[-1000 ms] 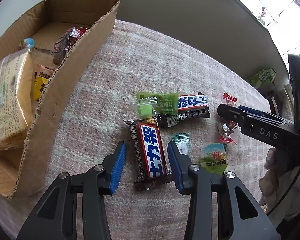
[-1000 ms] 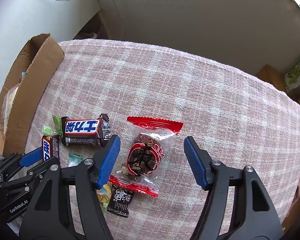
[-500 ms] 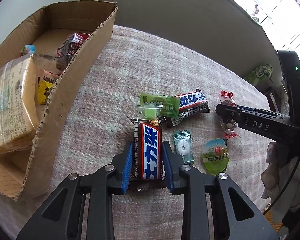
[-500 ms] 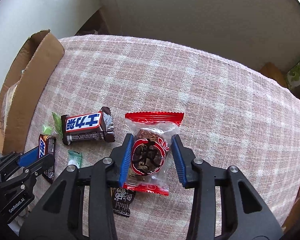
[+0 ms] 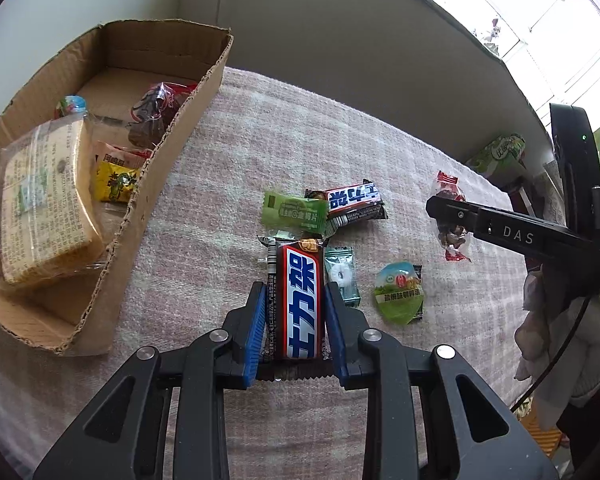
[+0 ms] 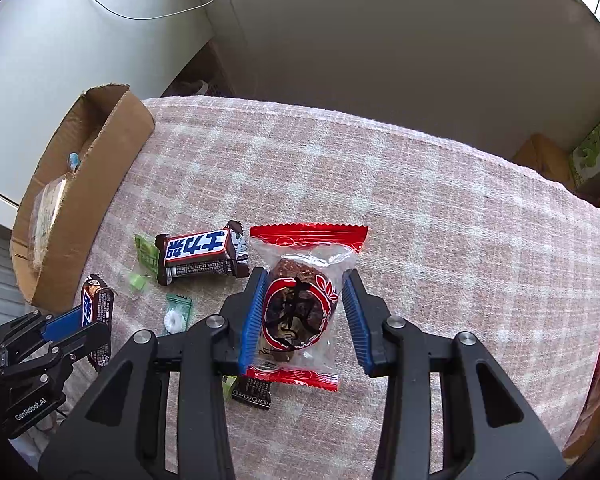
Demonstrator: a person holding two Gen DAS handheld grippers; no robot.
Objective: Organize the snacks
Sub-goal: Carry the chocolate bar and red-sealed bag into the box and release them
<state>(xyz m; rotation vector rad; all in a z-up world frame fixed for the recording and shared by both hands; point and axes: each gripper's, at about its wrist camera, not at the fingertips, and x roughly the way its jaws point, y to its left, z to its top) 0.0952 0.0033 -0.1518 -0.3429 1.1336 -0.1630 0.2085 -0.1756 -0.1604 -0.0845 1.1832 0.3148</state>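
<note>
My left gripper (image 5: 295, 322) is shut on a brown, red and blue chocolate bar (image 5: 299, 300), held lengthwise just above the pink checked cloth (image 5: 284, 132). In the right wrist view my right gripper (image 6: 303, 316) is shut on a clear packet with red ends and a dark round cake (image 6: 300, 308), also lifted slightly. From that view the left gripper (image 6: 74, 326) with its bar (image 6: 96, 304) shows at lower left. A second chocolate bar (image 5: 354, 202), a green candy packet (image 5: 294, 212), a teal mint (image 5: 342, 276) and a round green jelly cup (image 5: 400, 296) lie on the cloth.
An open cardboard box (image 5: 168, 152) stands at the left with a wafer pack (image 5: 44, 204), a yellow packet (image 5: 116, 180) and a dark red-wrapped cake (image 5: 156, 112) inside. A small black sachet (image 6: 254, 390) lies under the right gripper. A green carton (image 6: 596, 152) sits beyond the table's far right edge.
Both grippers closed from open onto their snacks, the left on the chocolate bar and the right on the red-ended cake packet, then rose a little with them.
</note>
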